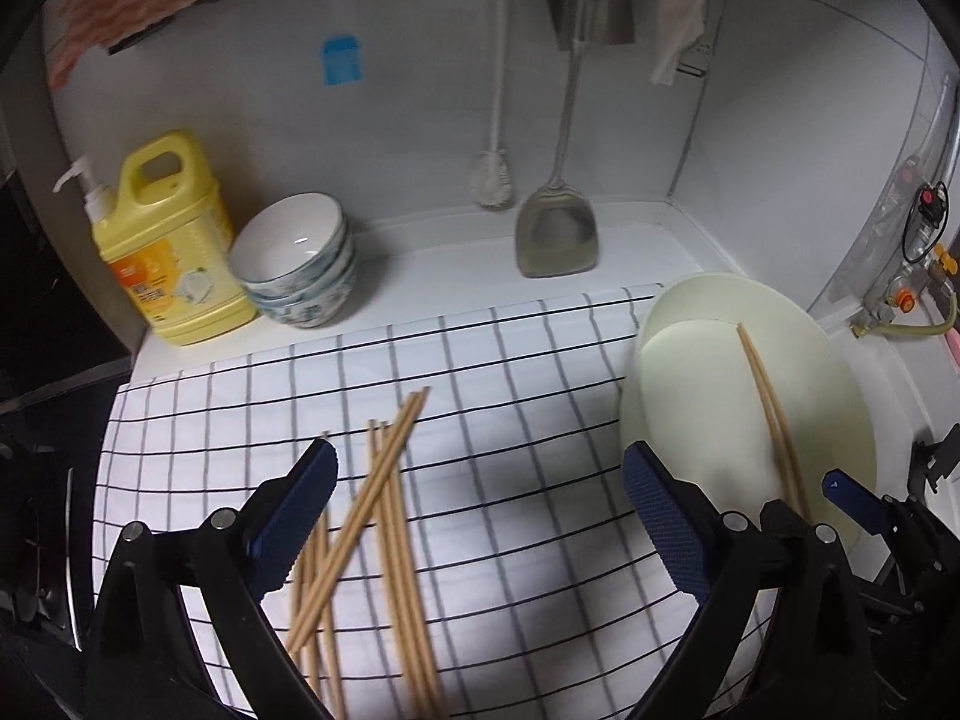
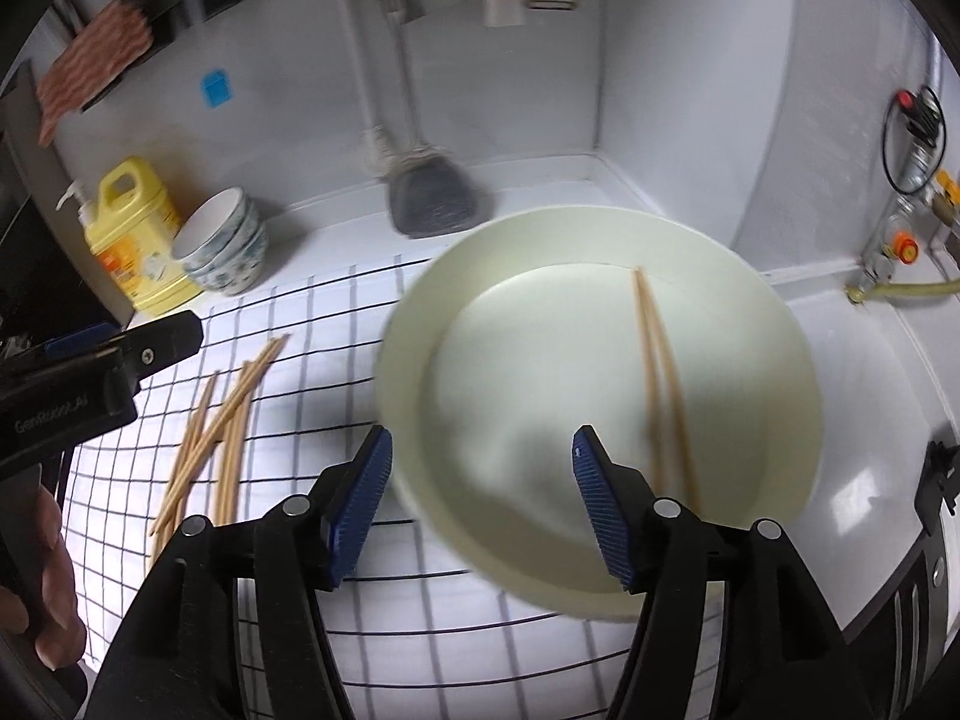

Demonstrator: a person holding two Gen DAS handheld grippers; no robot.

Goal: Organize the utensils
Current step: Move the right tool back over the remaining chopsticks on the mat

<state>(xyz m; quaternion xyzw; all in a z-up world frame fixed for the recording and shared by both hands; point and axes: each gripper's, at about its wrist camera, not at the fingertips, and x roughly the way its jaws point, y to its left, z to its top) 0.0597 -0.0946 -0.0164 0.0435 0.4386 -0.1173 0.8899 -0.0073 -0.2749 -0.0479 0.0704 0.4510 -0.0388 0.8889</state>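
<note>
Several wooden chopsticks [image 1: 384,510] lie loose and crossed on the checked cloth [image 1: 510,360]; the right wrist view shows the same chopsticks [image 2: 222,426] at left. A pair of chopsticks [image 1: 774,414] rests in the pale green plate [image 1: 840,408], seen again as a pair of chopsticks [image 2: 660,384] on the plate [image 2: 540,276]. My left gripper [image 1: 480,462] stands open above the cloth, the loose chopsticks by its left finger. My right gripper [image 2: 480,450] stands open over the plate's near rim, nothing between its pads.
A yellow detergent bottle [image 1: 174,246] and stacked bowls [image 1: 300,258] stand at the back left. A metal spatula [image 1: 558,234] and a brush [image 1: 495,174] hang against the white wall. A gas valve [image 1: 906,300] sits at right. A hand [image 2: 48,570] holds the left tool.
</note>
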